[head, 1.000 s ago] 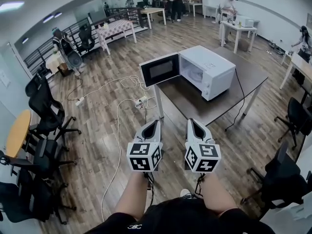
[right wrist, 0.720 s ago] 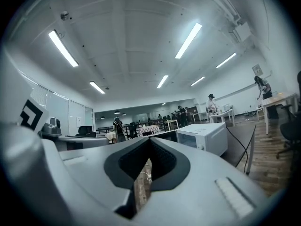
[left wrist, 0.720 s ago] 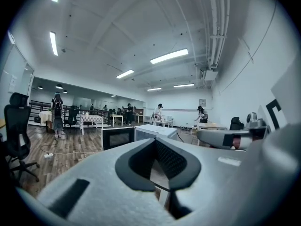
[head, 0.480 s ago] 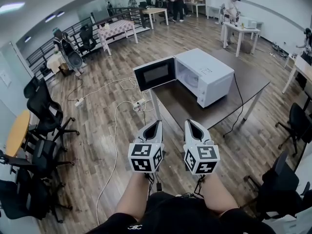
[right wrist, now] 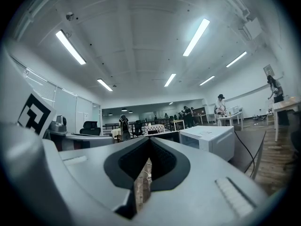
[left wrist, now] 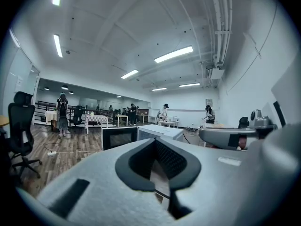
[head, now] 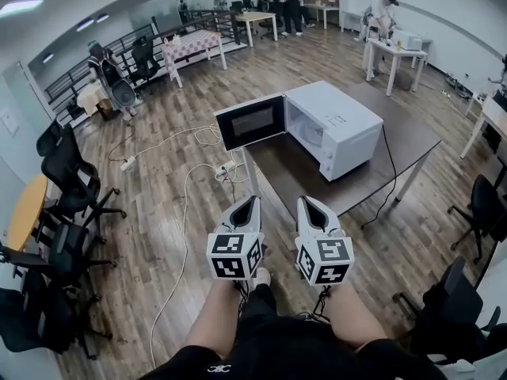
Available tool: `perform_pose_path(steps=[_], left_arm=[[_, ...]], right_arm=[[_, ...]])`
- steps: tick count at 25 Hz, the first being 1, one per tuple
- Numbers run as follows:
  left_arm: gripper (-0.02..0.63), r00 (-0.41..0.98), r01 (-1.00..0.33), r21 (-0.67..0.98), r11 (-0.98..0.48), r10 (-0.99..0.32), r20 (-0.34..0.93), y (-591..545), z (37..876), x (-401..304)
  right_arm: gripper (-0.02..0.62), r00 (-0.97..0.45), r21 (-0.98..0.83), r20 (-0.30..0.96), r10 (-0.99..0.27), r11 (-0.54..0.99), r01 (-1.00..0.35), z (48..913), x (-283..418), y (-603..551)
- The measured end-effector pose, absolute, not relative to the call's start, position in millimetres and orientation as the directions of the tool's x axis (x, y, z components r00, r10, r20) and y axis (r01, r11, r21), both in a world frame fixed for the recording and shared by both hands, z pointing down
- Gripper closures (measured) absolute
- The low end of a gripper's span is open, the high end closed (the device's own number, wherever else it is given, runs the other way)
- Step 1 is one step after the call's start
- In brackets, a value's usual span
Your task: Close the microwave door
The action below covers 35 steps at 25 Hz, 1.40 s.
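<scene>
SHUT AND EMPTY, our left gripper and right gripper ride side by side with tips level, both aimed at the microwave. In the right gripper view a thin sliver of floor shows low between the jaws. They may not meet along their whole length, though the tips touch.

Over the past second we have walked closer. The near corner of the microwave's table has slid down toward the gripper tips, which are still well short of the microwave itself.

Its door stands swung wide open to the microwave's left, out past the table edge, with the dark window facing us and the cavity exposed. Nothing touches it yet. We judge this the approach, and the left gripper, on the door's side, looks best placed to push it round. A white cable trails across the floor left of the microwave.
</scene>
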State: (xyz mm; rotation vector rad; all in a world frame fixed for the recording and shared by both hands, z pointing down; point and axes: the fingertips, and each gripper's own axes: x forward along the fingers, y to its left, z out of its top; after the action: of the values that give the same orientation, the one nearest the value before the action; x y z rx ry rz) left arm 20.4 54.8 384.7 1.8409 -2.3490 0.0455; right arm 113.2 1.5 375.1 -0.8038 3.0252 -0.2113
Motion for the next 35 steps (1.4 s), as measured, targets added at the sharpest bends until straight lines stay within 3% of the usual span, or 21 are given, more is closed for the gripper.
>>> perform_pose_path(steps=[15, 35], left_arm=[[0.597, -0.207, -0.972, 0.086, 0.220, -0.968, 0.141, -4, 391, -54], [0.597, -0.163, -0.975, 0.121, 0.187, -0.970, 0.183, -112, 397, -214]], right_arm=[[0.586, -0.867, -0.099, 0.057, -0.494, 0.862, -0.497, 383, 35, -57], [0.586, -0.835, -0.108, 0.109, -0.539, 0.829, -0.549, 389, -112, -170]])
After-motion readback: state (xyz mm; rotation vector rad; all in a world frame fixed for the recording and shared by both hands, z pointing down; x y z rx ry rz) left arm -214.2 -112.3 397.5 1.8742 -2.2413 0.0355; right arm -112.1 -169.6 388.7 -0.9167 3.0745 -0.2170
